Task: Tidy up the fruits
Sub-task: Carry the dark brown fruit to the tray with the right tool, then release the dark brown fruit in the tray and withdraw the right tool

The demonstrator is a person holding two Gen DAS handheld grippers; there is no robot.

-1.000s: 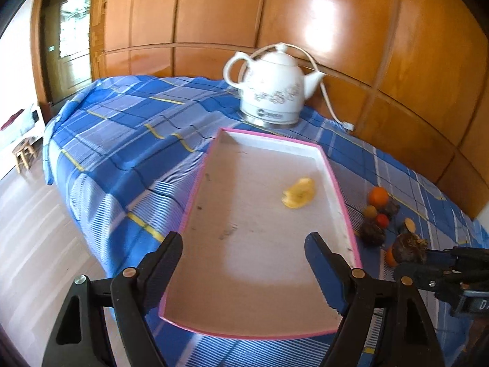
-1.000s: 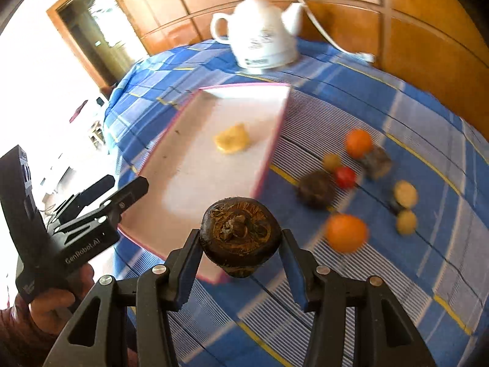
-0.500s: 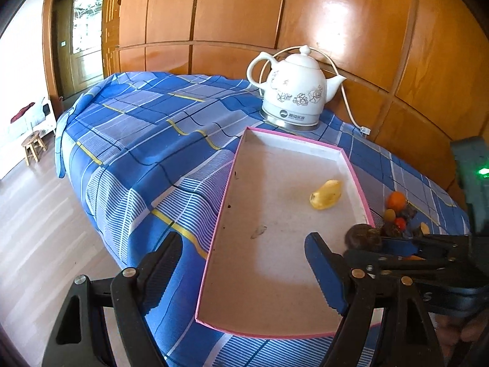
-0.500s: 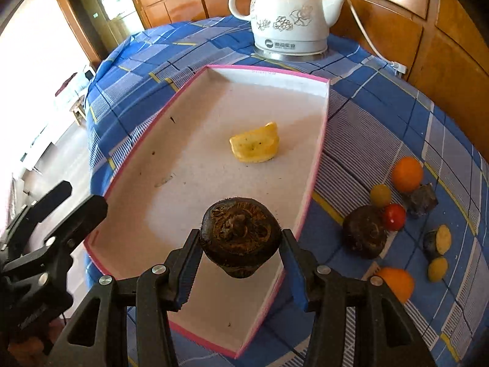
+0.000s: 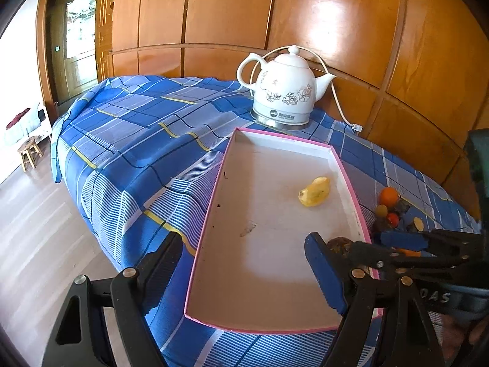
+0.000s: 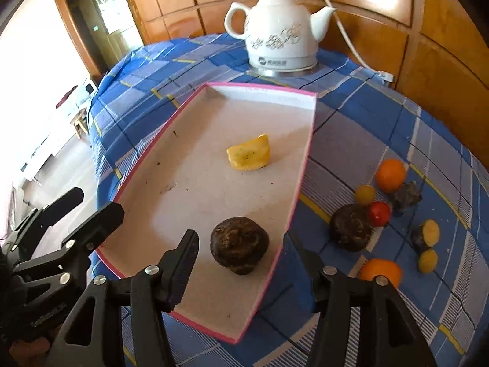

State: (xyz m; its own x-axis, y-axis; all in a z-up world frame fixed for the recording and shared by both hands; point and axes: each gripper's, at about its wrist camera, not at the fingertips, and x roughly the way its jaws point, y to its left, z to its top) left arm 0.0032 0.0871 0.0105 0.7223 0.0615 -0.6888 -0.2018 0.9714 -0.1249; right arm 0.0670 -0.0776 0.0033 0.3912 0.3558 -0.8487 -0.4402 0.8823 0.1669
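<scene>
The right tool [image 6: 241,263] stands wide open, its fingers on either side of a dark brown fruit [image 6: 239,245] and apart from it — the fruit rests on the floor of the pink-rimmed tray [image 6: 308,150], near the tray's right wall. A yellow fruit piece [image 6: 249,156] lies farther back in the same tray, well apart from the brown one. The left tool [image 5: 244,272] is also wide open and holds nothing; it hangs over the near end of the tray [image 5: 211,189]. On the blue plaid cloth of the counter [image 6: 351,113], to the right of the tray, the other fruits lie in a loose group: an orange [image 6: 390,175], a small yellow fruit [image 6: 364,193], a red tomato [image 6: 379,213] touching a second dark brown fruit [image 6: 351,227], a dark lump [image 6: 407,195], a cut piece with a yellow face [image 6: 426,234], another small yellow fruit [image 6: 427,260] and a second orange [image 6: 380,271]. A white kettle [image 6: 276,32] stands behind the tray's far end.
</scene>
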